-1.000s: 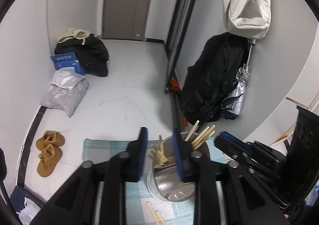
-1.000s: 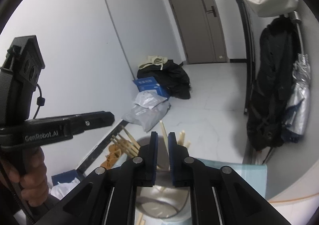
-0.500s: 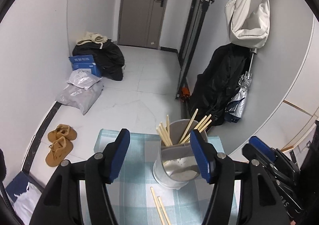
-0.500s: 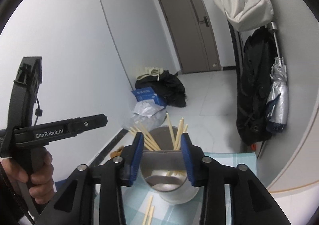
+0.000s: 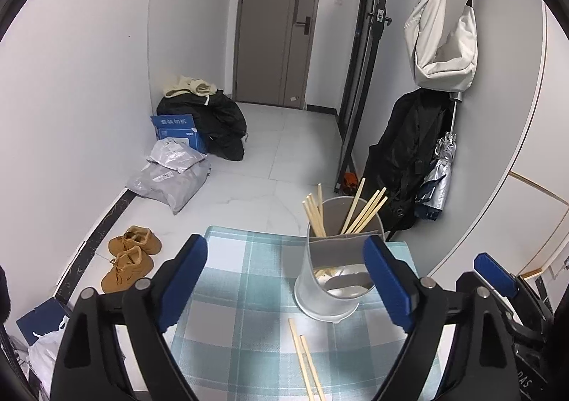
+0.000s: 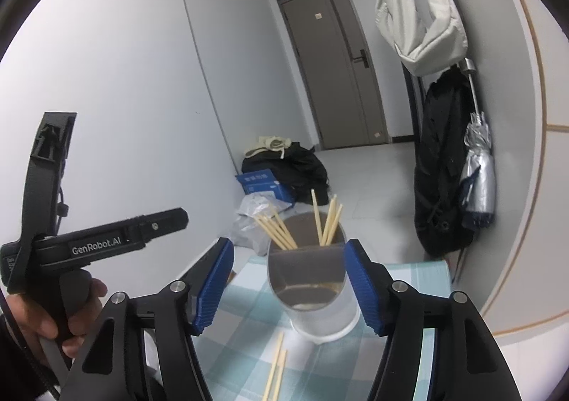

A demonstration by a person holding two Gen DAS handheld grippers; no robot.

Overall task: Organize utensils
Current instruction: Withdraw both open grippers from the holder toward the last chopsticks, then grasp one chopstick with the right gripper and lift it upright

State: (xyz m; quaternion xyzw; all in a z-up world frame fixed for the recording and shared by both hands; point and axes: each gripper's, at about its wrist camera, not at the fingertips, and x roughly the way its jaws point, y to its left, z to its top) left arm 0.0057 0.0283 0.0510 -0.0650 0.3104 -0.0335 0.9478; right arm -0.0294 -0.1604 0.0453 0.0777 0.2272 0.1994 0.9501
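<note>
Two loose chopsticks are left on the checked worktop just near of the metal holder, so, with left claw and right claw just spread empty, a pinch low on one stick is judged next.

Left gripper with jaws just opened wide and nothing between them, metal holder of chopsticks at one o'clock, two loose chopsticks (on checked cloth) near six o'clock
</note>
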